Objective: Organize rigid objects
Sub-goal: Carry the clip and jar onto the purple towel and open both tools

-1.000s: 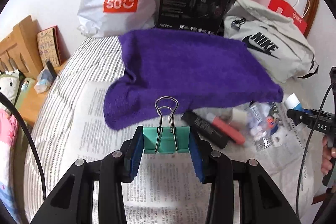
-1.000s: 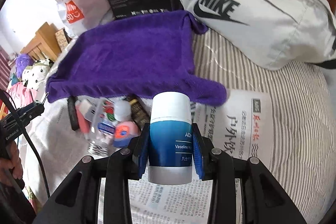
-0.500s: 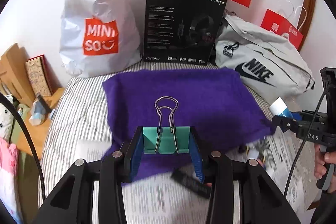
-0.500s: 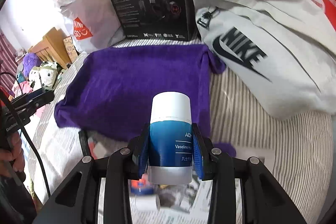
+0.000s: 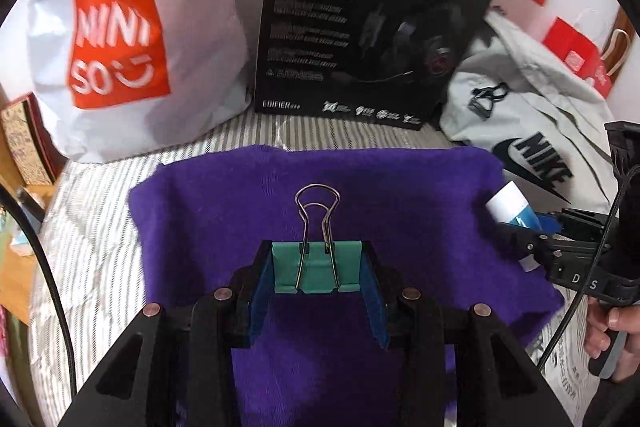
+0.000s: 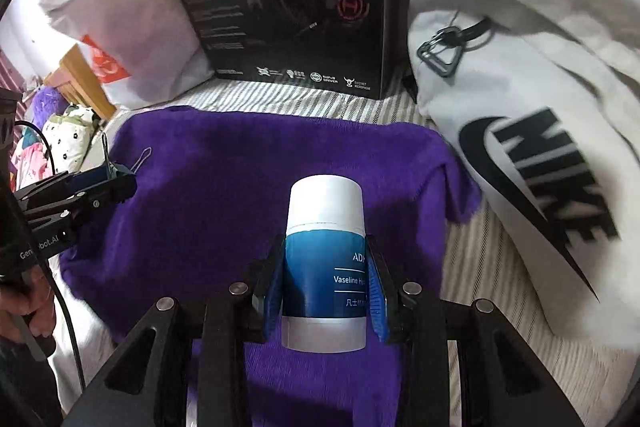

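Binder clip [image 5: 317, 267] in left tool [image 5: 317, 281] — bottle [image 6: 325, 263] in right [image 6: 326, 291].

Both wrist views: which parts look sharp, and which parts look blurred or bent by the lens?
Left wrist view: the green binder clip and the left gripper are sharp; the Miniso bag is smeared. Right wrist view: the Vaseline bottle is crisp; the Nike bag lettering is blurred. Both views bend toward a dark round rim.

One clip [image 5: 317, 267], one bottle [image 6: 325, 263]
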